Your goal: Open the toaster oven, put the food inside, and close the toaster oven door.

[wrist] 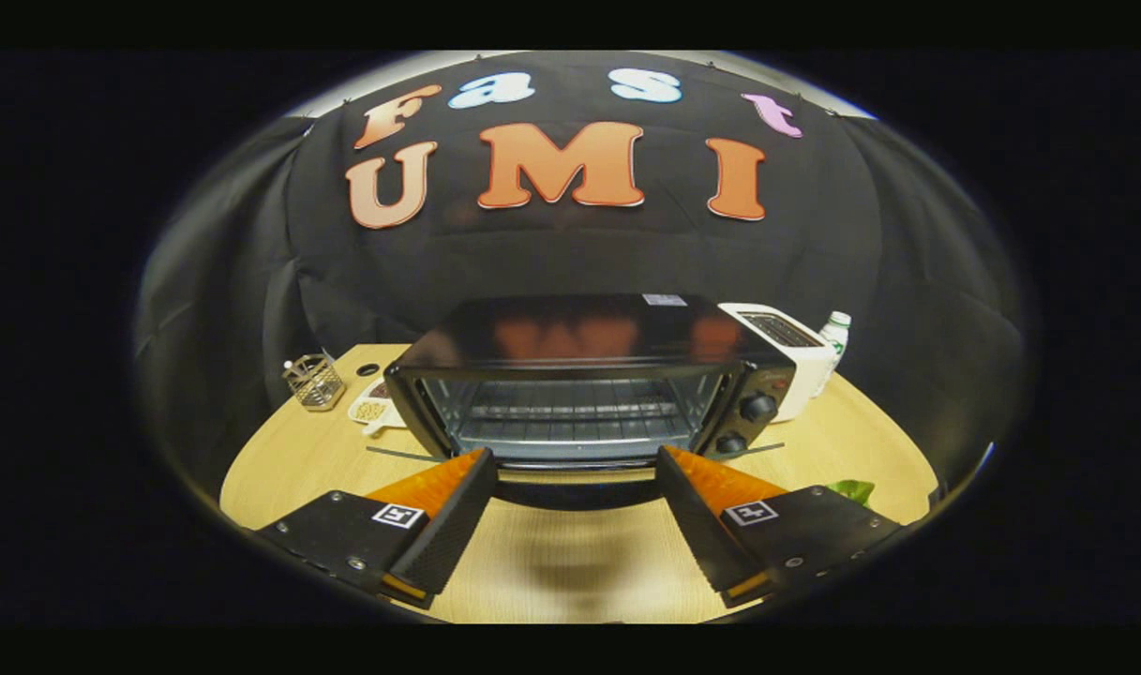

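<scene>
The black toaster oven (589,337) stands on the wooden table just ahead of my fingers. Its door (575,487) is folded down towards me, nearly flat, and the wire rack (570,417) inside is bare. My gripper (575,459) is open wide, one fingertip at each side of the door's front edge, with nothing pressed between them. A green leafy piece of food (851,489) lies on the table to the right, partly hidden behind my right finger (720,497).
A white toaster (786,342) and a small bottle (837,333) stand right of the oven. Left of it are a wire basket (314,380) and a white patterned item (373,410). The oven's two knobs (756,408) sit on its right front panel.
</scene>
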`<state>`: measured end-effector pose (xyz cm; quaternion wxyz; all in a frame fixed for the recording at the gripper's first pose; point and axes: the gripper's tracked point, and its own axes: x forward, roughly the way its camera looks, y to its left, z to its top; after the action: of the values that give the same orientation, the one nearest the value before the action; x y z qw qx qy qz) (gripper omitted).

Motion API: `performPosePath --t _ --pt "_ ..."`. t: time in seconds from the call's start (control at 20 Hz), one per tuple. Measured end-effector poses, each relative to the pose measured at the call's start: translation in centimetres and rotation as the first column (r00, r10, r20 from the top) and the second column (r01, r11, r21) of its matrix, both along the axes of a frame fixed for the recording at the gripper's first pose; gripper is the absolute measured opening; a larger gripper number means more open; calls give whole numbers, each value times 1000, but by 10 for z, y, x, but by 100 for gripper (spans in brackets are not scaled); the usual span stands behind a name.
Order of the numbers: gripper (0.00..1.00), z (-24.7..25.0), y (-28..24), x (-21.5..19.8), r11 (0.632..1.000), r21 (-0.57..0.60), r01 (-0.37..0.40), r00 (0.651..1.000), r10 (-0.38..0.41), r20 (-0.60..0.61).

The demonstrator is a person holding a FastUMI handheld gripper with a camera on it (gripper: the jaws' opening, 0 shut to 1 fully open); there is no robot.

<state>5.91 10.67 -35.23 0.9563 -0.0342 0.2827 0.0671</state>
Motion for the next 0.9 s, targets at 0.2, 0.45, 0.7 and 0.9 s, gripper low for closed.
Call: performPosePath --t 0.2,0.45,0.7,0.9 --pt "100 -26 -6 -31 1000 -5 1 999 -1 -37" --pt "100 -61 -13 -59 1000 -14 -2 997 1 -82" --pt "99 -102 -21 -73 1000 -5 17 988 -18 -152" --pt "100 -120 -27 -77 999 7 36 982 -34 -188"
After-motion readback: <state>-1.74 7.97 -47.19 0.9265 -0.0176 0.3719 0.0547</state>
